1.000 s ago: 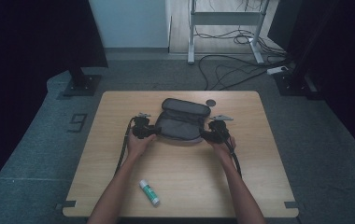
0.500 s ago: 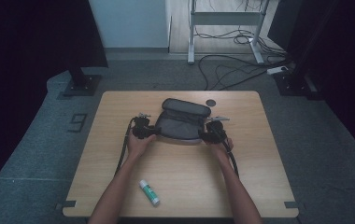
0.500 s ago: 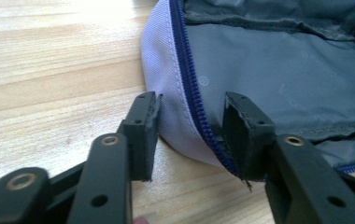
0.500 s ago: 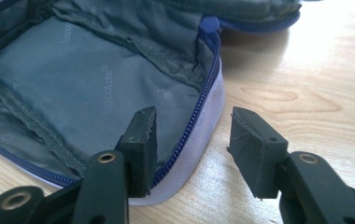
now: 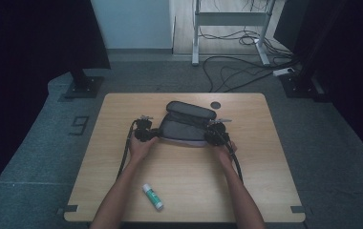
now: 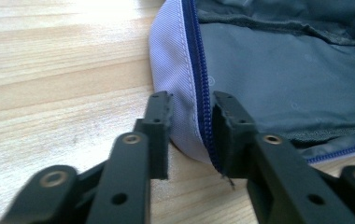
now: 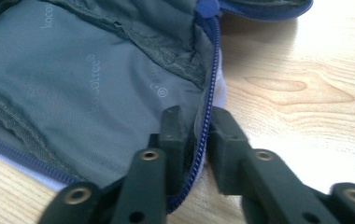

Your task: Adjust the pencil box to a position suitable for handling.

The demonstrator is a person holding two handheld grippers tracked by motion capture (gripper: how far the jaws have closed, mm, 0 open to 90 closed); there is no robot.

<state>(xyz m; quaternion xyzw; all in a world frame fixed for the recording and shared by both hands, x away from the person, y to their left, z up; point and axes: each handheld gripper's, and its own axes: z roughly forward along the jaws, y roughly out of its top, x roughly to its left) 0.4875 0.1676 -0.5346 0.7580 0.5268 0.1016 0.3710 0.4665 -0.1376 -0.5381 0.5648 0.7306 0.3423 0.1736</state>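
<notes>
We see an open pencil case [image 5: 185,125] lying at the middle of the wooden table [image 5: 265,157]; our left gripper [image 6: 190,122] pinches its left rim, our right gripper [image 7: 197,135] its right rim, a glue stick [image 5: 153,196] lying nearer us

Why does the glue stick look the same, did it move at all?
No. The glue stick lies in the same spot near the table's front edge as before, with both claws busy up at the pouch.
</notes>
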